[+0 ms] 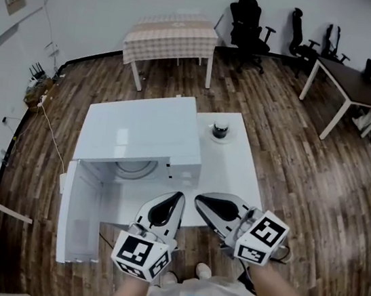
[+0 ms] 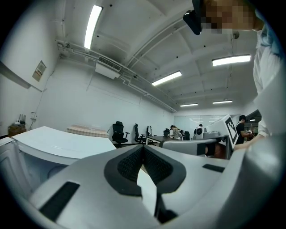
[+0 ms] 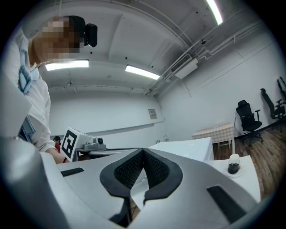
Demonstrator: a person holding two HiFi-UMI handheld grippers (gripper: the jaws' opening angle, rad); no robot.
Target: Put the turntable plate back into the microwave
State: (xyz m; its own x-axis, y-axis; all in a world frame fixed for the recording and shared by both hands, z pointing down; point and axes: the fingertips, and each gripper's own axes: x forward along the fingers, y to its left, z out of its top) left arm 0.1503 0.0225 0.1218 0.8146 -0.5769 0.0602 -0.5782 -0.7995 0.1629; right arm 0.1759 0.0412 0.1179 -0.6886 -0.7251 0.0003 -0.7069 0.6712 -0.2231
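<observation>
"On the white table [image 1: 239, 179], what does the head view mark?"

"I read the microwave [image 1: 140, 131], with its door [image 1: 80, 218] swung open at the picture's left. The turntable plate [image 1: 134, 169] lies inside the cavity, on its floor, and shows as pale concentric arcs."

"And the two tools?"

"I see the left gripper [image 1: 178, 196] and the right gripper [image 1: 199, 198] side by side in front of the open cavity, over the table's near edge. Their tips are near each other and point toward the microwave. Neither touches the plate."

"How do the jaws stand?"

"In the left gripper view its dark pads [image 2: 129, 165] meet, with nothing between them. The right gripper view shows the same: pads [image 3: 127, 170] pressed together, holding nothing."

"Anything else worth labelling?"

"I note a small dark jar [image 1: 221, 130] on the table to the right of the microwave, well apart from both grippers."
</observation>
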